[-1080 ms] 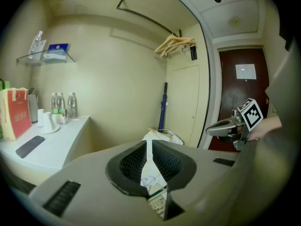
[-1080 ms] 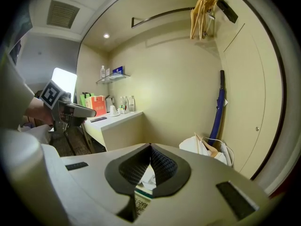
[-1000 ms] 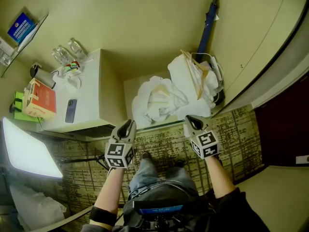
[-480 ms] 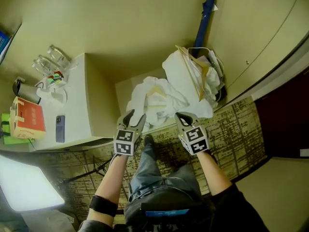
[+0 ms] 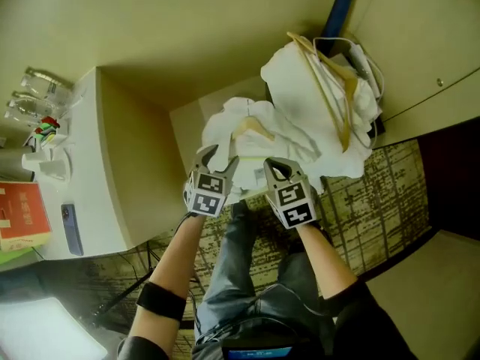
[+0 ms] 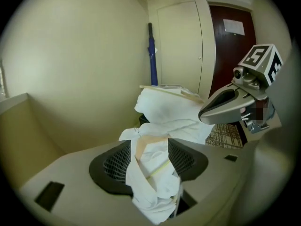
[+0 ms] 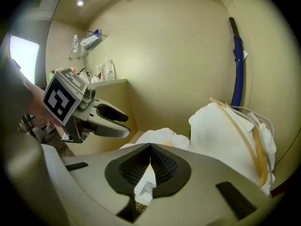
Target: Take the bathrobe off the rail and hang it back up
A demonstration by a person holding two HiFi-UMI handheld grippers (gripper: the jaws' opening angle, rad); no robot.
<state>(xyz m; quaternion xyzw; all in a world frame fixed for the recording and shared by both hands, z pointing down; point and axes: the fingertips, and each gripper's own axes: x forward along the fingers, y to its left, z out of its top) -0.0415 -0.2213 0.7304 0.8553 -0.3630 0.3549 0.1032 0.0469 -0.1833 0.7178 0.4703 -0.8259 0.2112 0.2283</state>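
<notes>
Two white bathrobes lie heaped on a low ledge. The nearer heap (image 5: 251,145) has a wooden hanger (image 5: 253,128) in it; the taller one (image 5: 307,100) carries another hanger (image 5: 330,88). My left gripper (image 5: 217,160) hovers at the near edge of the nearer robe (image 6: 155,178). Its jaws have just been opening and stand open, and the cloth shows beyond the gap without touching the pads. My right gripper (image 5: 275,169) is beside it, shut, with nothing held. The left gripper (image 7: 126,125) also appears in the right gripper view.
A blue umbrella (image 5: 342,2) leans in the corner behind the robes. A cream counter (image 5: 97,163) to the left holds a phone (image 5: 70,229), a red box (image 5: 19,216) and glasses (image 5: 37,96). Patterned carpet (image 5: 375,178) lies below, and my legs (image 5: 232,276) stand close to the ledge.
Both grippers have dropped and moved forward to the edge of the nearer robe heap. The left jaws went from nearly shut to wide open. The right jaws stayed shut.
</notes>
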